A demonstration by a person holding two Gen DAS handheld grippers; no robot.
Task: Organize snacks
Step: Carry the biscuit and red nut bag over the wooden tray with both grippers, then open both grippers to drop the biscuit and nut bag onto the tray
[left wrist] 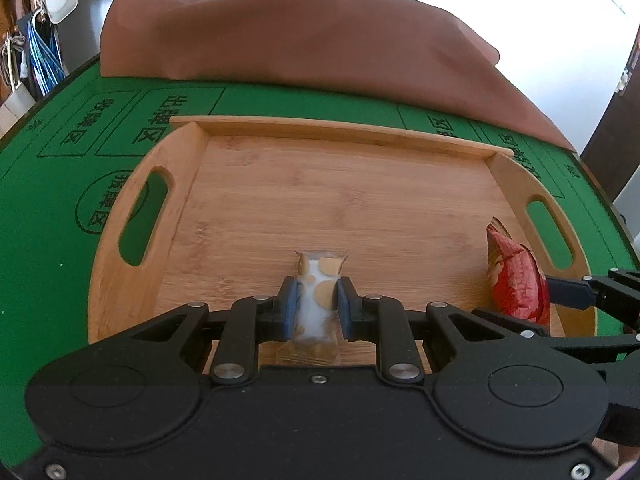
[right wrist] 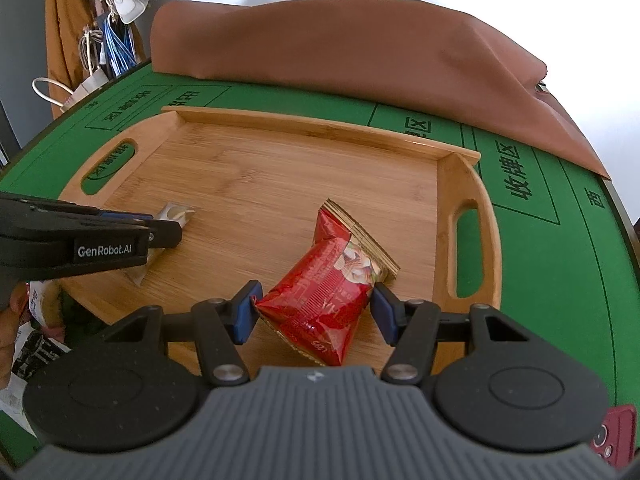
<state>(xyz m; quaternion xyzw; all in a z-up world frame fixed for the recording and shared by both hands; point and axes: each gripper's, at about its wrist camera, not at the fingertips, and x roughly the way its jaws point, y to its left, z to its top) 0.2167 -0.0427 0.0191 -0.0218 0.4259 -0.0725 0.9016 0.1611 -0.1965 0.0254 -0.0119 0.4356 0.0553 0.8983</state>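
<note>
A bamboo tray [left wrist: 340, 184] with cut-out handles lies on the green mat. My left gripper [left wrist: 318, 308] is shut on a small clear snack packet with a white and gold pattern [left wrist: 318, 292], low over the tray's front middle. It also shows in the right wrist view [right wrist: 176, 214], with the left gripper [right wrist: 160, 232] around it. My right gripper [right wrist: 314, 310] is shut on a red snack bag [right wrist: 324, 292] over the tray's front right. The red bag also shows in the left wrist view [left wrist: 516, 276], with the right gripper [left wrist: 560, 296] beside it.
A brown cloth [left wrist: 320, 40] covers a bulky shape at the back of the green mat [left wrist: 48, 240]. Cables and bags [right wrist: 108, 40] hang at the far left. A red phone [right wrist: 616, 436] lies at the near right. Papers and packets [right wrist: 28, 340] sit near left, off the mat.
</note>
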